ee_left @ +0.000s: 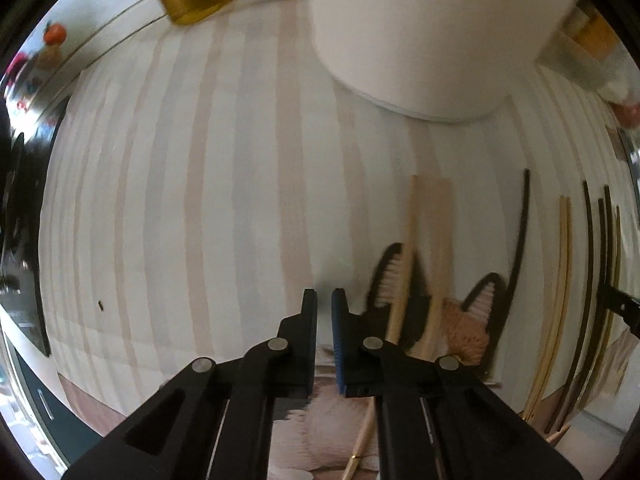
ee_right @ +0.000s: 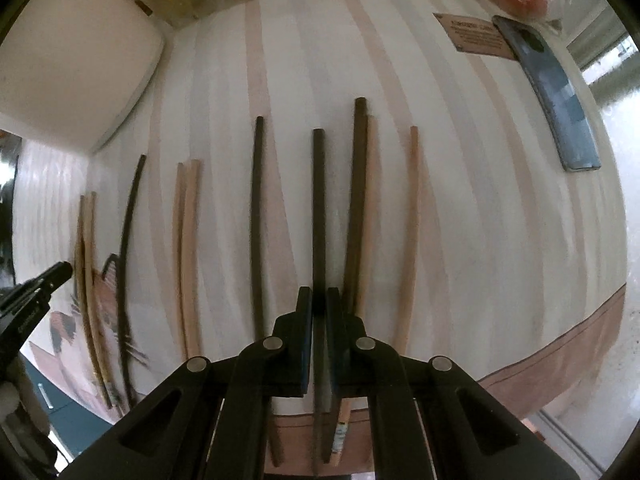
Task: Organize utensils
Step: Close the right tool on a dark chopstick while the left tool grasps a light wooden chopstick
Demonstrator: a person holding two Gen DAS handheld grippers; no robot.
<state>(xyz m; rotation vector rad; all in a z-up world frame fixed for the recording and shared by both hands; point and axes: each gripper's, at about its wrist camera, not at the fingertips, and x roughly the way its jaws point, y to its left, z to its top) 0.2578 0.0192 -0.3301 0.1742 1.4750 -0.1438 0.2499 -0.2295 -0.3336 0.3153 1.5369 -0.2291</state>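
Several chopsticks, dark and light wood, lie side by side on the striped tablecloth (ee_right: 480, 220). My right gripper (ee_right: 319, 300) is shut on a dark chopstick (ee_right: 319, 208) that runs between its fingers and points away. Beside it lie another dark chopstick (ee_right: 258, 220), a dark and light pair (ee_right: 358, 200) and a light one (ee_right: 412, 220). My left gripper (ee_left: 324, 300) is nearly shut and empty, above bare cloth; it also shows in the right wrist view (ee_right: 60, 272). Two light wooden chopsticks (ee_left: 408, 264) lie just right of it over a cat print.
A large white container (ee_left: 420, 32) stands behind the chopsticks, also in the right wrist view (ee_right: 72, 60). A phone (ee_right: 556, 100) and a brown card (ee_right: 476, 36) lie at the far right. A jar of yellow liquid (ee_left: 196, 0) stands at the back. The table edge (ee_right: 560, 360) is near.
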